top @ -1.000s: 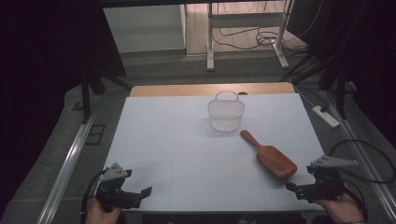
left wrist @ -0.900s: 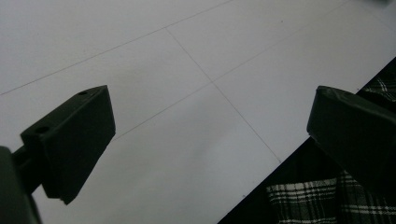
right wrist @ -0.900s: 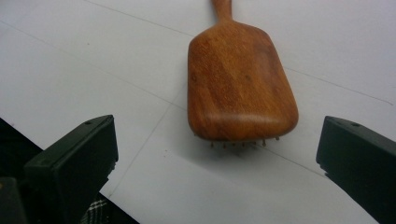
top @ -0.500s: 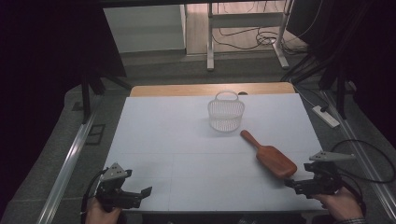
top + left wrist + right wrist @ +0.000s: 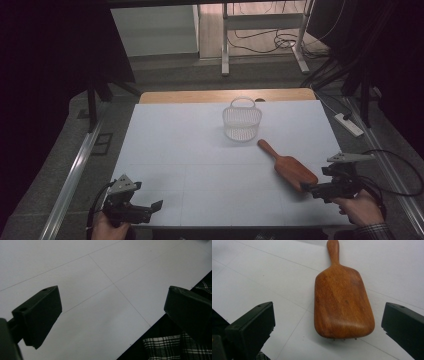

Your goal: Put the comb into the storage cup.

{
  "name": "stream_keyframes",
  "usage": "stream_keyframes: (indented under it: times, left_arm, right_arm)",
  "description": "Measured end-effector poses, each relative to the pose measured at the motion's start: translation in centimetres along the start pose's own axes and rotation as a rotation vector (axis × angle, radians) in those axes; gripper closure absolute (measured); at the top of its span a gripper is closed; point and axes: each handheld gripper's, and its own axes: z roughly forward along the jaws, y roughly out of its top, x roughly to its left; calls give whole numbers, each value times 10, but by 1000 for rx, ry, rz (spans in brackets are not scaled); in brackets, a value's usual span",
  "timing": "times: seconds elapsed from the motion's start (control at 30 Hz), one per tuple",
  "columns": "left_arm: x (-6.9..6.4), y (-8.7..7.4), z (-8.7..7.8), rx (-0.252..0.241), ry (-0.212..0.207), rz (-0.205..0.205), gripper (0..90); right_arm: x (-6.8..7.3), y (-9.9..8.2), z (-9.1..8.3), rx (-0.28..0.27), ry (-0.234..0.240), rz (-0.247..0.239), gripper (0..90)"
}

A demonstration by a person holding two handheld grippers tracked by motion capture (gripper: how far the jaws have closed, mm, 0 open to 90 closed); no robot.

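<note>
Reaching toward the wooden brush (image 5: 343,300), the right hand-held gripper (image 5: 309,187) stood released, its two black jaws spread wide to either side of the broad paddle end in the right gripper view, touching nothing. In the high view it hovered at the near right corner of the desk (image 5: 200,150), just beside the brush's wide end. The left hand-held gripper (image 5: 152,207) rested at the near left corner, jaws likewise apart over bare desk surface, with a plaid sleeve (image 5: 162,348) showing below the desk edge in the left gripper view.

Judging by this, the step in hand was the approach to a grasp of the brush. The next move would call for easing forward until the jaws bracketed the paddle's sides, then closing; the head looked wider than the slim handle, so a grip nearer the neck might seat more surely.

The brush lay back upward on the desk's right side, handle pointing away toward a basket (image 5: 242,120). Its wood was reddish-brown, smooth and faintly glossy, a rounded rectangle tapering to a slender stem, with small bristle tips peeking beneath its near edge. The basket, well apart, was a pale, finely perforated oval with a loop handle. The desk was matte white, crossed by thin lines.
</note>
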Motion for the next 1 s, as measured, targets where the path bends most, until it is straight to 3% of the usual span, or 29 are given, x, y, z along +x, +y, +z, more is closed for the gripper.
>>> stream_keyframes:
  times: [1.0]
  left_arm:
    - [0,0,0,3,-1,3,25]
  right_arm:
    - [4,39,31,74,-31,-57,0]
